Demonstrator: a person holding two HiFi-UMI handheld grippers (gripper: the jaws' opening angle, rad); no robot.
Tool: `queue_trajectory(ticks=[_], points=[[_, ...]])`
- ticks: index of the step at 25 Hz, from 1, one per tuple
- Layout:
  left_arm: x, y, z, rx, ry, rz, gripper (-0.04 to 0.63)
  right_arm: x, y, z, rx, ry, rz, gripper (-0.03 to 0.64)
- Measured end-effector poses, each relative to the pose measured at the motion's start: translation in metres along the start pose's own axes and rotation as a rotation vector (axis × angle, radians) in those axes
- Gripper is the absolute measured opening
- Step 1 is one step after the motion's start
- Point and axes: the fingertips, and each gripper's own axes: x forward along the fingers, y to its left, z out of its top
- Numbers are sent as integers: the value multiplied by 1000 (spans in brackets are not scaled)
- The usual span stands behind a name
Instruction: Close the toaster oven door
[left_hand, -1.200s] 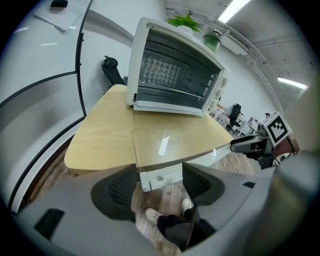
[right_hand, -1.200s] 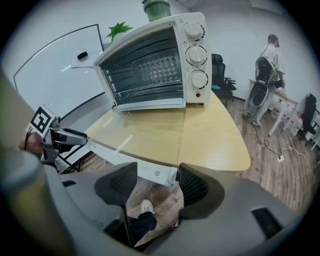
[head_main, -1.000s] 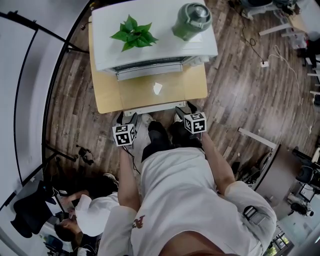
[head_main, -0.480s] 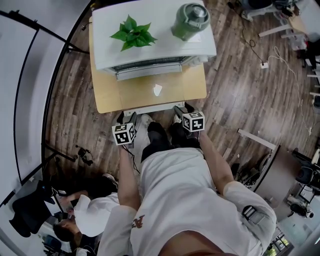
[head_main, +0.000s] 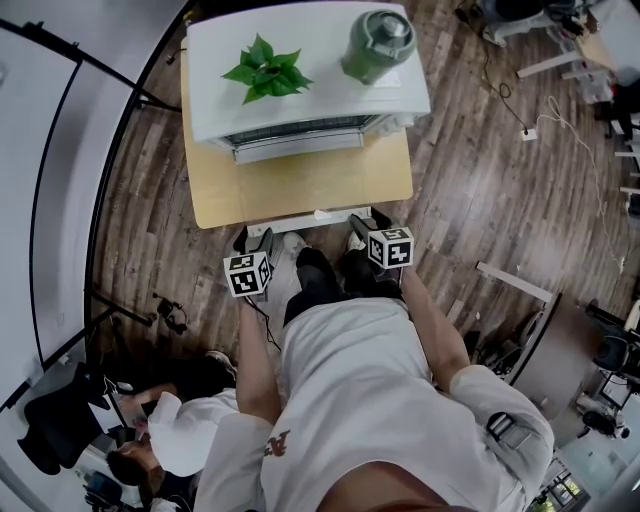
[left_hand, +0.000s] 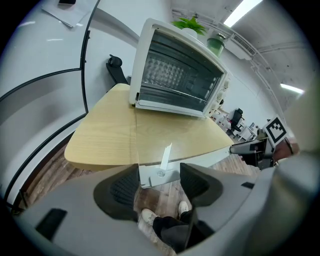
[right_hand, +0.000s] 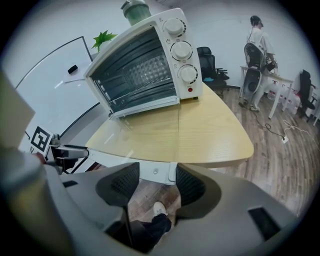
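A white toaster oven (head_main: 300, 70) stands at the back of a wooden table (head_main: 210, 195). Its glass door (head_main: 300, 180) lies folded down flat toward me, with the white handle bar (head_main: 310, 215) at the near edge. My left gripper (head_main: 252, 238) is at the handle's left end; in the left gripper view its jaws have just been closing and the pads (left_hand: 122, 187) sit against the handle bracket (left_hand: 160, 175). My right gripper (head_main: 368, 218) is at the right end, with its pads (right_hand: 192, 185) closed on the handle (right_hand: 155, 172).
A green plant (head_main: 265, 68) and a green jar (head_main: 378, 40) sit on the oven's top. A person (head_main: 170, 420) crouches on the floor at lower left. Another person (right_hand: 257, 35) stands by office chairs far right. A curved black rail (head_main: 110, 150) runs left of the table.
A bright glint on the glass door has slid toward the handle. Both grippers stay at the handle's ends.
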Motion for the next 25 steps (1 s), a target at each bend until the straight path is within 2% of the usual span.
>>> queue_trajectory(ticks=[14, 25], points=[[-26, -9, 20, 3, -64, -27, 261, -25, 10, 21, 45, -69, 37, 236], [-52, -16, 48, 2, -145, -43, 264, -51, 19, 45, 84, -142, 64, 238]])
